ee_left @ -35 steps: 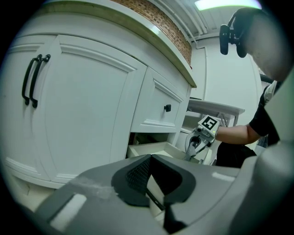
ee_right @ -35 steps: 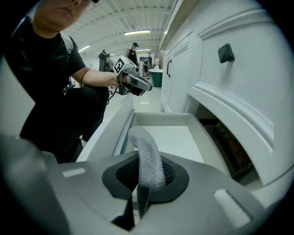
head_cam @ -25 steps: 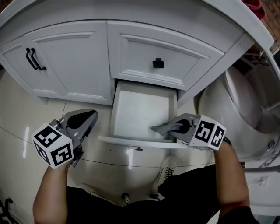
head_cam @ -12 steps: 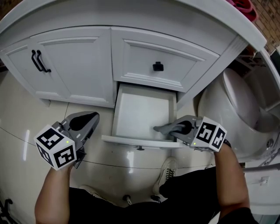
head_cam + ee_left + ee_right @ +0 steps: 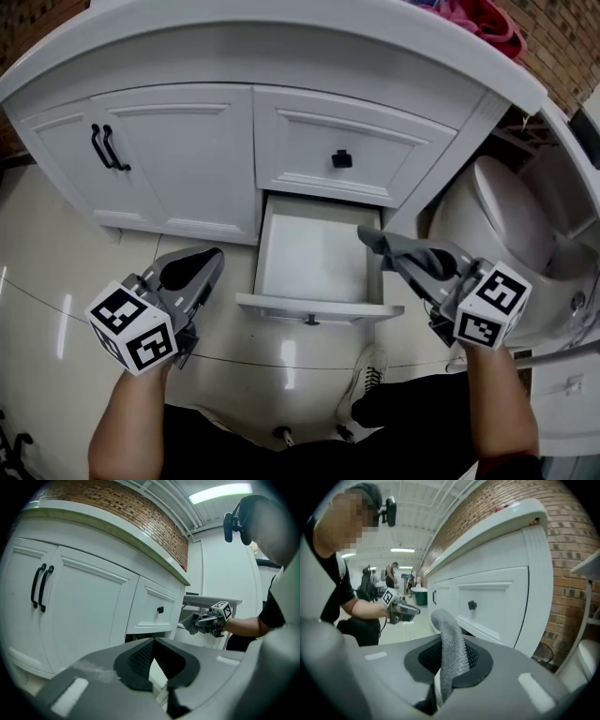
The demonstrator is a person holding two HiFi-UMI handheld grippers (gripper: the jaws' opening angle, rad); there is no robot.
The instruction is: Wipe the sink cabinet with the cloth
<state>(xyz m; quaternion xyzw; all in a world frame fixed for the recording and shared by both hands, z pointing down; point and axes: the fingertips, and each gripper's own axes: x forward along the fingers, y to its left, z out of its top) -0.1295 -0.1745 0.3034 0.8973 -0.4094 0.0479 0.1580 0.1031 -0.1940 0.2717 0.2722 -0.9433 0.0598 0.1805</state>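
The white sink cabinet [image 5: 187, 159] fills the top of the head view, its lowest drawer [image 5: 314, 248] pulled open and bare inside. My right gripper [image 5: 398, 251] is shut on a grey cloth [image 5: 373, 238] and hangs just above the drawer's right edge. In the right gripper view the cloth [image 5: 450, 651] stands up between the jaws of the right gripper [image 5: 447, 667], facing the upper drawer's black knob [image 5: 472, 604]. My left gripper [image 5: 202, 262] is shut with nothing in it, over the floor to the left of the drawer. From the left gripper [image 5: 152, 658] the cloth [image 5: 191, 623] shows far ahead.
Two black door handles [image 5: 103, 145] are on the cabinet's left door. A white toilet [image 5: 497, 216] stands close on the right. Something pink-red [image 5: 478, 19] lies on the countertop. A person's shoe [image 5: 366, 367] rests on the glossy floor below the drawer front.
My right gripper has lifted out of the open drawer with the cloth and moved up and to the right. The left gripper has kept its place.
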